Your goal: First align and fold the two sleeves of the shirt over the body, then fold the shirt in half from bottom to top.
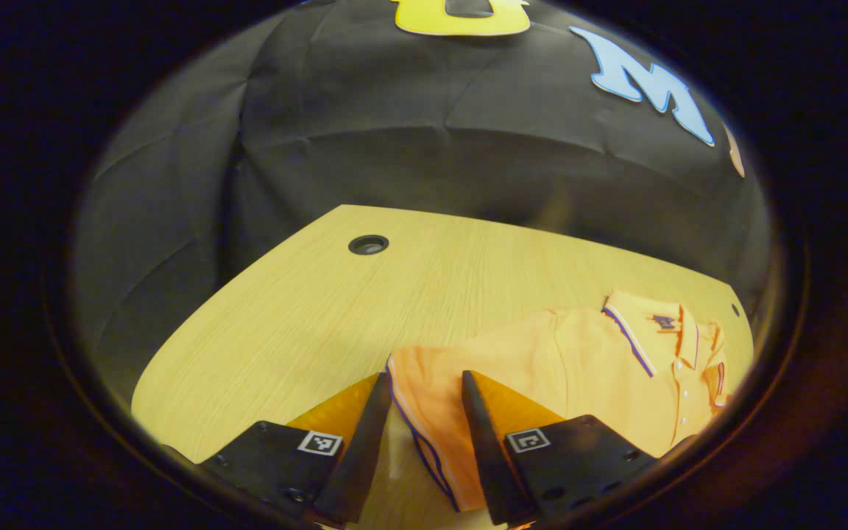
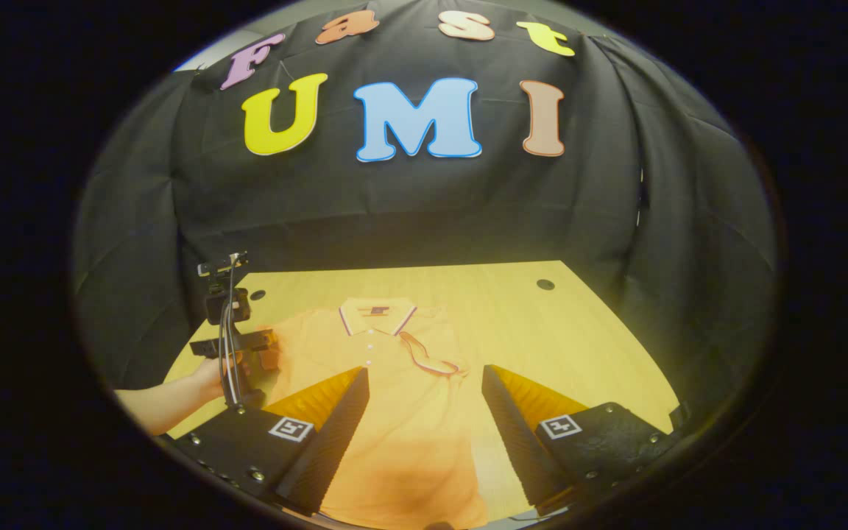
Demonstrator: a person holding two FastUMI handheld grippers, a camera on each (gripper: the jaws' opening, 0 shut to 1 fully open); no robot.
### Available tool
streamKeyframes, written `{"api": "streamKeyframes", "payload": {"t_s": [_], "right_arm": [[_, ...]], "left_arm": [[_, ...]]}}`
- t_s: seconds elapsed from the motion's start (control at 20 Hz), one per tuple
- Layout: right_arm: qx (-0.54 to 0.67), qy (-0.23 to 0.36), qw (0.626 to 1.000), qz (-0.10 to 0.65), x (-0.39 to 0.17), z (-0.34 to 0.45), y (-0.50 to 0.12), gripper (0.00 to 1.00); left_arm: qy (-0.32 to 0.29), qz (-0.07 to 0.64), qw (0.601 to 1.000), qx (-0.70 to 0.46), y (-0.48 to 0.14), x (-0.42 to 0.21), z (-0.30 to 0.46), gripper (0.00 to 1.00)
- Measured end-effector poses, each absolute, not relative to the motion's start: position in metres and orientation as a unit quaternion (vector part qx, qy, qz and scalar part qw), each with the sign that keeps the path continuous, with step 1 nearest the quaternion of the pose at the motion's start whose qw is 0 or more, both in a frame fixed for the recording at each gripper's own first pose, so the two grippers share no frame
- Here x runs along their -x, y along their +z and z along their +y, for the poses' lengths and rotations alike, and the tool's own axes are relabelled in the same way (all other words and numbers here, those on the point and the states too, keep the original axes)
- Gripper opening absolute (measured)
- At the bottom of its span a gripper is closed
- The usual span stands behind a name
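**Orange polo flat on desk, both grippers open over it**

Surface: light wood-grain table (image 1: 306,316), rounded corners, w/ a dark cable grommet (image 1: 368,244) near the far left in the left gripper view; a second small dark hole (image 2: 545,284) shows far right in the right gripper view. Room: black cloth wall (image 1: 409,147) wraps the back and both sides of the booth, creased and draped, meeting the table's far edge.

Shirt (image 2: 394,397): orange polo, lying front-up on the table, collar (image 2: 377,313) toward the wall, placket buttons visible. One sleeve (image 2: 431,357) w/ striped trim is folded in over the chest, to the right of the placket in the right gripper view.

Left gripper (image 1: 428,383): jaws apart at a moderate width, pointing at the other sleeve (image 1: 424,412); its striped cuff edge sits between the two fingers, fabric running under/against the finger on the right of that view. Can't tell if either finger actually touches the cloth. Same gripper seen from the right gripper view at the shirt's left edge, held by a hand (image 2: 210,379).

Right gripper (image 2: 424,379): jaws wide, over the shirt's lower body; fabric spans the gap between the fingers, no grip on it.
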State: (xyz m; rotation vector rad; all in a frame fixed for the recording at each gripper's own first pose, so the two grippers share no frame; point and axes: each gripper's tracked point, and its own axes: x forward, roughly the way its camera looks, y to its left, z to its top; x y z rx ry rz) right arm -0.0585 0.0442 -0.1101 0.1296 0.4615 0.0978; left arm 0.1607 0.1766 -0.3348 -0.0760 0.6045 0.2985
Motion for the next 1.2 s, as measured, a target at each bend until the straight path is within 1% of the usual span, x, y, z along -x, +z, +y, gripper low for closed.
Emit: {"api": "streamKeyframes", "payload": {"t_s": [0.05, 0.15, 0.2, 0.25, 0.35, 0.55, 0.7, 1.0, 1.2], "right_arm": [[-0.068, 0.047, 0.970, 0.230, 0.060, 0.042, -0.111, 0.96], [-0.074, 0.045, 0.969, 0.233, 0.061, 0.040, -0.114, 0.96], [-0.075, 0.043, 0.968, 0.235, 0.062, 0.038, -0.117, 0.96], [-0.077, 0.040, 0.967, 0.238, 0.062, 0.036, -0.119, 0.96], [-0.082, 0.038, 0.966, 0.242, 0.063, 0.035, -0.122, 0.96], [-0.082, 0.030, 0.967, 0.240, 0.065, 0.027, -0.123, 0.96], [-0.087, 0.026, 0.965, 0.244, 0.065, 0.026, -0.127, 0.96], [-0.085, 0.037, 0.964, 0.249, 0.064, 0.034, -0.131, 0.96], [-0.079, 0.034, 0.965, 0.249, 0.064, 0.034, -0.132, 0.96]], "left_arm": [[0.146, 0.296, 0.943, 0.036, -0.334, -0.161, 0.177, 0.60], [0.145, 0.293, 0.944, 0.041, -0.333, -0.161, 0.177, 0.41], [0.140, 0.298, 0.944, 0.035, -0.334, -0.160, 0.176, 0.29], [0.131, 0.300, 0.945, 0.031, -0.335, -0.161, 0.174, 0.28], [0.124, 0.295, 0.946, 0.047, -0.331, -0.162, 0.164, 0.08], [0.126, 0.273, 0.952, 0.060, -0.314, -0.162, 0.162, 0.08], [0.112, 0.251, 0.960, 0.060, -0.288, -0.164, 0.147, 0.08], [0.048, 0.210, 0.975, 0.061, -0.239, -0.173, 0.080, 0.08], [0.007, 0.210, 0.977, 0.047, -0.234, -0.180, 0.031, 0.08]]}}
